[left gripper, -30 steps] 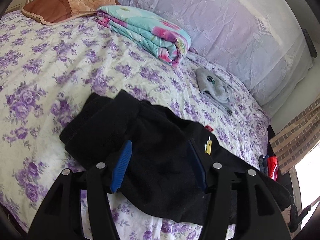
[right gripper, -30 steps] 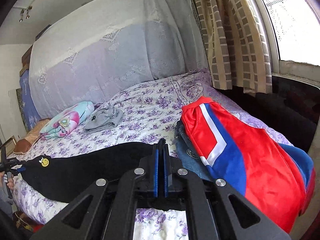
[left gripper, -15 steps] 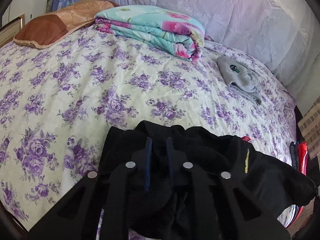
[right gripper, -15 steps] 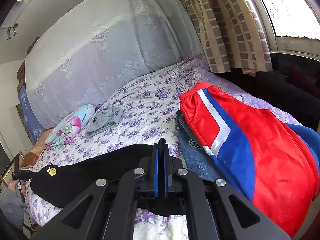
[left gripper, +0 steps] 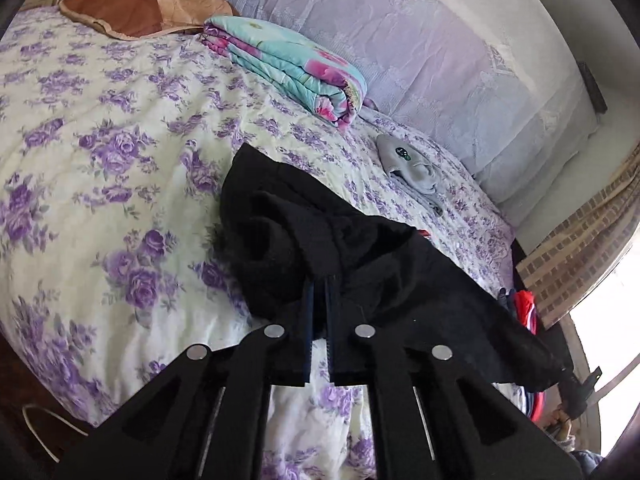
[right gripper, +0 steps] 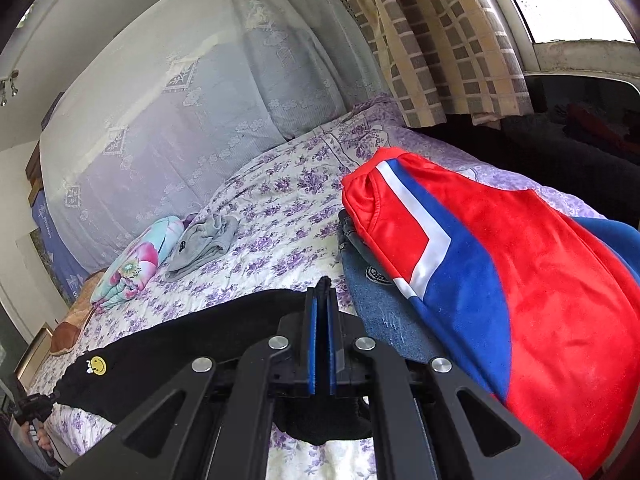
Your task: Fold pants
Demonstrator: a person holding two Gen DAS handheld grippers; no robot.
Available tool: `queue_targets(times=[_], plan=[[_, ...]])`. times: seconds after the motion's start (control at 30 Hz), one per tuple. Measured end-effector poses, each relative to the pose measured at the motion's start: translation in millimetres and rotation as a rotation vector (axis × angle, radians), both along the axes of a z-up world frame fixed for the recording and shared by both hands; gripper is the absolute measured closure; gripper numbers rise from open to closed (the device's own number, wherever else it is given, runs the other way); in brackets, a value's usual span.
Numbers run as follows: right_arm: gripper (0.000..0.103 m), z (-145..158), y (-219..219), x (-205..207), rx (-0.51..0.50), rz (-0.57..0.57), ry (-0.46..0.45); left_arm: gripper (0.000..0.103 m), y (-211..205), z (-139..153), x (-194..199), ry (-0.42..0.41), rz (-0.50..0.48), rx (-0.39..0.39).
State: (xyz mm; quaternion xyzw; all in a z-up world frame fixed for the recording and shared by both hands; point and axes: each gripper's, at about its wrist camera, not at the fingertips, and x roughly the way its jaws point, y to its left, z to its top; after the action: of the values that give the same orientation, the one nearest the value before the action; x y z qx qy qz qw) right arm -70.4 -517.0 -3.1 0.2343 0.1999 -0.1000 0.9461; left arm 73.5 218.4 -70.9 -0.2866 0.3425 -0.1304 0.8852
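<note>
The black pants stretch across the near edge of the floral bed between my two grippers. My left gripper is shut on one end of the pants, whose bunched cloth hangs over the blue pads. My right gripper is shut on the other end of the pants, which run off to the left. A yellow smiley patch shows near their far end. The cloth between each pair of pads is mostly hidden.
A folded turquoise and pink blanket, a brown pillow and a grey garment lie on the bed. A red, white and blue garment on blue jeans lies right of my right gripper. Curtains hang beyond.
My left gripper closed from open onto the pants and lifted that end. My right gripper stayed shut on its end and shifted a little.
</note>
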Motion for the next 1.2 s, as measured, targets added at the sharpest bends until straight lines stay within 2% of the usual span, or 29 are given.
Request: queue_targets(times=[0.07,0.13,0.2,0.27,0.37,0.43,0.5,0.6,0.63,0.7,0.9,0.97,1.03,1.07,1.1,1.13,1.2], plan=[[0.099,-1.6,0.5,-0.9,0.008,0.003,-0.004,0.085,-5.2,4.5,-0.4,-0.012,-0.006,0.021],[0.099,-3.2,0.7,-2.1,0.012,0.005,-0.006,0.045,-12.1,10.3,-0.1,-0.033,-0.014,0.038],[0.099,-4.6,0.0,-2.3,0.017,0.007,-0.006,0.027,-22.2,16.7,3.0,-0.059,0.003,0.096],[0.099,-5.7,-0.5,-2.6,0.021,0.01,-0.006,0.025,-32.8,21.1,10.7,-0.076,0.016,0.174],[0.099,-7.0,0.1,-5.3,0.028,0.013,-0.011,0.03,-39.4,25.4,23.2,-0.085,0.036,0.224],[0.099,-7.2,-1.4,-6.7,0.03,0.014,-0.014,0.052,-37.5,29.0,31.5,-0.07,0.03,0.215],[0.099,-8.0,-2.3,-8.2,0.034,0.011,-0.016,0.055,-27.0,32.8,33.9,-0.052,0.04,0.179],[0.099,-10.1,-4.9,-6.1,0.041,0.007,-0.01,0.052,0.1,40.0,29.0,-0.042,0.121,0.12],[0.099,-10.8,-5.5,-4.5,0.043,0.007,-0.008,0.043,7.4,42.0,28.6,-0.036,0.144,0.11],[0.099,-11.3,-6.3,-1.2,0.051,0.008,-0.007,0.034,14.5,44.4,34.6,-0.006,0.174,0.109],[0.099,-11.6,-4.5,0.6,0.064,0.014,-0.006,0.034,-9.3,31.8,89.7,0.127,0.116,0.241],[0.099,-11.1,-4.1,-0.3,0.064,0.014,-0.004,0.054,-15.7,24.4,101.0,0.166,0.119,0.307],[0.099,-11.3,-4.3,-0.2,0.064,0.015,-0.005,0.086,-14.5,24.7,95.9,0.155,0.1,0.318],[0.099,-11.3,-4.0,-0.2,0.063,0.013,-0.005,0.089,-10.7,28.1,86.6,0.124,0.069,0.277],[0.099,-11.3,-4.9,0.3,0.063,0.012,-0.006,0.097,-7.2,32.8,73.8,0.087,0.041,0.235],[0.099,-11.3,-5.9,0.9,0.065,0.01,-0.008,0.097,-2.8,37.4,58.0,0.038,0.011,0.196],[0.099,-12.0,-8.2,3.1,0.07,0.008,-0.01,0.098,8.2,42.0,20.6,-0.047,-0.017,0.171]])
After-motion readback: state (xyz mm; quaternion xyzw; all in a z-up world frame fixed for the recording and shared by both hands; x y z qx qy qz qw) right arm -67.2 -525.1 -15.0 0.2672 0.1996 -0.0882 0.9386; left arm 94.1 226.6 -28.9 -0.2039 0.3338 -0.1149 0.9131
